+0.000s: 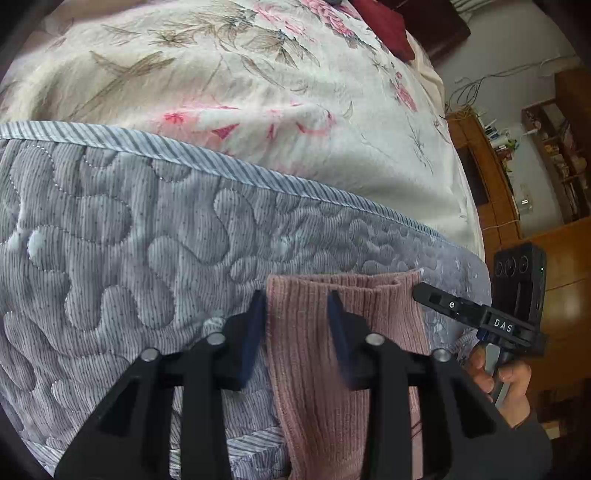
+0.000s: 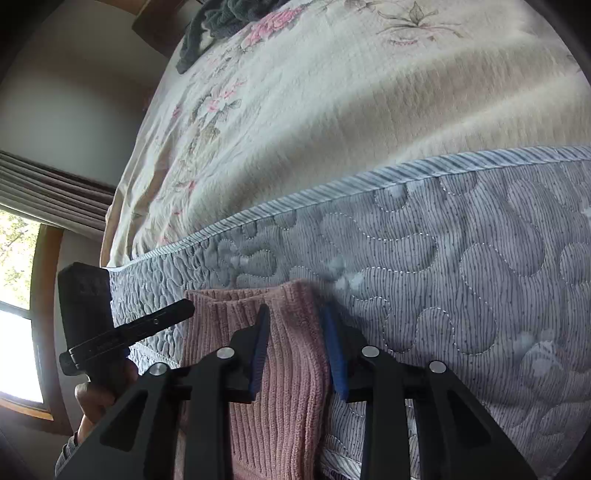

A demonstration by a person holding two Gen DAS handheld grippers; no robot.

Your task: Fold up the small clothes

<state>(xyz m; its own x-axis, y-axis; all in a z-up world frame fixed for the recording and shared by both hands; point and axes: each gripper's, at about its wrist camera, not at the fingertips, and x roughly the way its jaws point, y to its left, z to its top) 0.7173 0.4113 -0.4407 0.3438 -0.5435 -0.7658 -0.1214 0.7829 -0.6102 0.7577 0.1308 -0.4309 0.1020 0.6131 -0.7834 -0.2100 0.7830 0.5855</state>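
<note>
**Pink knit garment held at both upper corners, fold not yet made**

Pink ribbed knit garment (image 1: pixel 343 354) seen hanging against the quilted grey side of a mattress (image 1: pixel 122 236), its top edge level and just below the striped piping. Left gripper (image 1: pixel 297 325) straddling the garment's left edge with blue-padded fingers (image 1: pixel 338 325) standing partly apart; whether cloth was actually pinched, impossible to tell. Right gripper (image 2: pixel 295 339) likewise placed over the garment (image 2: pixel 280 369) near its right edge, fingers (image 2: pixel 334 354) parted by a similar gap, grip equally unclear. Each gripper glimpsed in the other's view, held by a hand (image 1: pixel 506 384) at the garment's far side. Beyond, spread over the bed top, a cream floral bedspread (image 1: pixel 258 92); at its far end, a dark crumpled garment (image 2: pixel 221 22). Judged as early in the task: piece lifted and stretched flat, no crease visible, folding and laying down left to do.
</note>
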